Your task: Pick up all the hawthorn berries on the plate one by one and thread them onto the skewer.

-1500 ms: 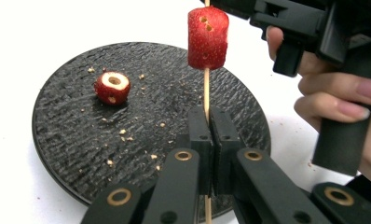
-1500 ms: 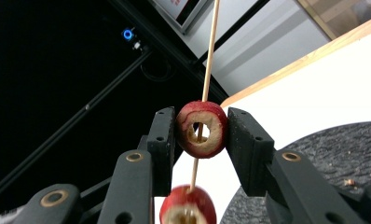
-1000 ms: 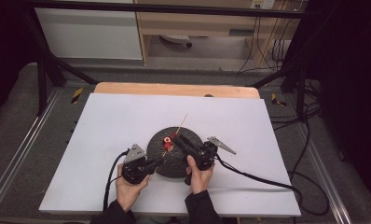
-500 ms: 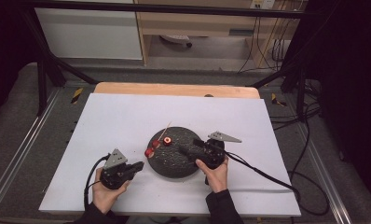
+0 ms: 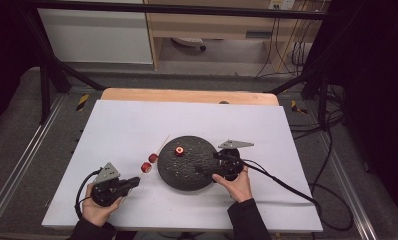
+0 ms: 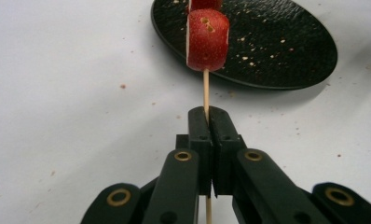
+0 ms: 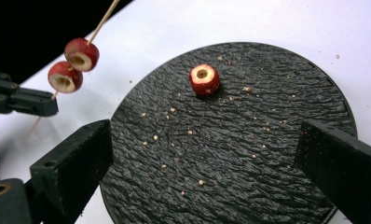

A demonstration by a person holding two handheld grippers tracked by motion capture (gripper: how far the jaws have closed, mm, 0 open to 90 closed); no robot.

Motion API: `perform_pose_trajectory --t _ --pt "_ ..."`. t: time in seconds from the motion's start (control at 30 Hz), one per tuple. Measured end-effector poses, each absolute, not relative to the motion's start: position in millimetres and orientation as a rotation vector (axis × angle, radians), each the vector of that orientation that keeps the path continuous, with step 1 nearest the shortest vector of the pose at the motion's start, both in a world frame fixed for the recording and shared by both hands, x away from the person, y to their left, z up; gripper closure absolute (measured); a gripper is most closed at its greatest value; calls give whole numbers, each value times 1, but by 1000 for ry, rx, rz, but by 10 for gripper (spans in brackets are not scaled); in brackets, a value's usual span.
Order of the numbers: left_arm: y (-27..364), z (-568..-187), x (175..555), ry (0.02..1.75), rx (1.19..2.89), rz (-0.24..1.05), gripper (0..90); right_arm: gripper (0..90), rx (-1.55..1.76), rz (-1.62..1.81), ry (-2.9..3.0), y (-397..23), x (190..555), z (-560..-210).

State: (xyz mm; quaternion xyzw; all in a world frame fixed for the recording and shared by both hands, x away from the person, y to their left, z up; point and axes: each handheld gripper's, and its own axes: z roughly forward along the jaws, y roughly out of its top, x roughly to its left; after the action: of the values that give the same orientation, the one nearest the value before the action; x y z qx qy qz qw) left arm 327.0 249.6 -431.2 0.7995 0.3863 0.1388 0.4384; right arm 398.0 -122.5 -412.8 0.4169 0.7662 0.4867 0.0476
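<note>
You work on a white table (image 5: 137, 125) with a wooden edge at its far side, in a dark room with cables on the floor. There is one black plate (image 5: 187, 172), one skewer (image 6: 205, 91) and three red fruit pieces: two on the skewer (image 7: 74, 65), beside the plate, and one on the plate (image 7: 204, 79). Your left gripper (image 5: 132, 182) is clamped on the skewer. Your right gripper (image 5: 202, 169) has just been opening; its jaws stand wide and empty over the plate

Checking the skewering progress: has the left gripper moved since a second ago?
Yes. The left gripper, holding the skewer, moved left, away from the plate.
</note>
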Motion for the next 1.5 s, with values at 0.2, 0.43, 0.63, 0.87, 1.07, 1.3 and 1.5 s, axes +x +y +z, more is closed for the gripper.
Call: perform_pose_trajectory --t 0.2,0.43,0.63,0.87,1.07,1.3,1.5 --pt "257 -433 328 978 1971 347 884 47 1211 1361 2420 -112 405 -405" --pt "259 -434 329 983 1973 356 883 71 1130 1216 2514 -91 419 -390" --pt "260 -435 330 984 1976 355 883 94 1116 1130 2555 -73 435 -384" --pt "259 -436 330 985 1976 353 883 123 1085 1028 2602 -54 452 -382" --pt "261 -436 331 994 1975 355 883 149 1060 950 2640 -42 463 -383" --pt "261 -437 332 997 1978 356 884 214 1026 872 2696 -27 475 -391" --pt "260 -437 332 994 1982 354 883 317 1006 814 2745 -16 484 -400"
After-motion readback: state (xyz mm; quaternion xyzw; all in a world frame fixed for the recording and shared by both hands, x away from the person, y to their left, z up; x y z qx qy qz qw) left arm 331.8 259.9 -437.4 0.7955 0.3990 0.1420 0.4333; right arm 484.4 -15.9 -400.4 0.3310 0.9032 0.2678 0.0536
